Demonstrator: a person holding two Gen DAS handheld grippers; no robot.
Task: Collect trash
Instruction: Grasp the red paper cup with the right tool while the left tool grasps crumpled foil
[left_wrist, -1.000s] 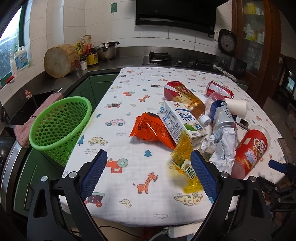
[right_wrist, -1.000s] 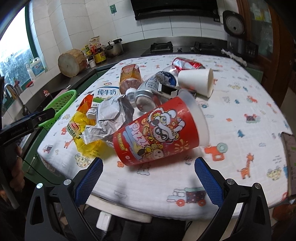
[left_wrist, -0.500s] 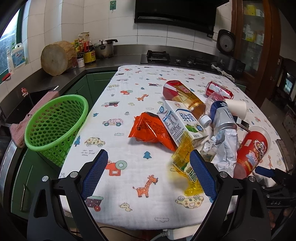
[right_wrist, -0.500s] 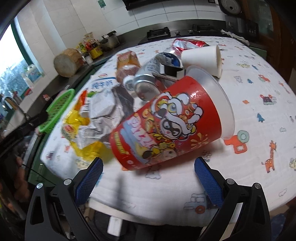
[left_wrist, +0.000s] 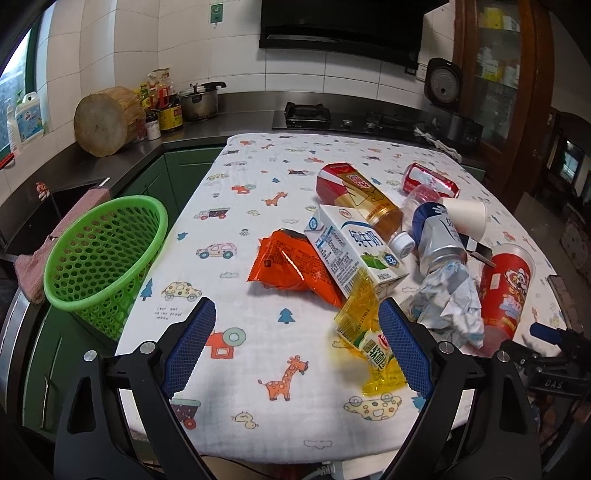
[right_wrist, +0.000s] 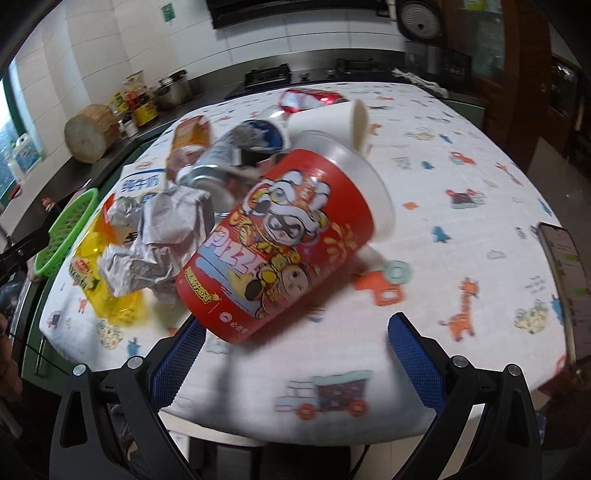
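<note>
A: Left tool (left_wrist: 293, 345) spread wide, nothing between the blue ribbed pads, hanging over the near edge of the desk (left_wrist: 236, 266).

B: Right tool (right_wrist: 291, 347) likewise apart, empty, low over the cloth. Just ahead of the left pad, almost touching, a red paper cup (right_wrist: 284, 240) lying on its side, glossy, cartoon print, white rim turned away.

A: Same cup seen from the left view at far right, partly behind crumpled paper (left_wrist: 452, 299). Beside the right pad there, a clear yellow plastic wrapper (left_wrist: 364, 332), creased and shiny, lower end hidden behind the pad.

B: Further out, a boxy white milk carton (left_wrist: 354, 254) leaning on an orange foil pouch (left_wrist: 291, 264). Behind, a plastic bottle (left_wrist: 364, 201) of amber liquid on its side, white cap toward the camera.

A: Then a dented metal can (left_wrist: 437, 236), a white paper cup (left_wrist: 467, 216) tipped over, a squashed red can (left_wrist: 430, 181) at the back. Clear bottle among them hard to make out.

B: Green plastic basket (left_wrist: 105, 254), round, punched with holes, at the left edge of the desk, well apart from the pile. Base cut off below the desk edge.

A: Right view smeared with motion blur; print on the carton unreadable there. Dark phone (right_wrist: 567, 280) at the right edge, cut off by the frame.
</note>
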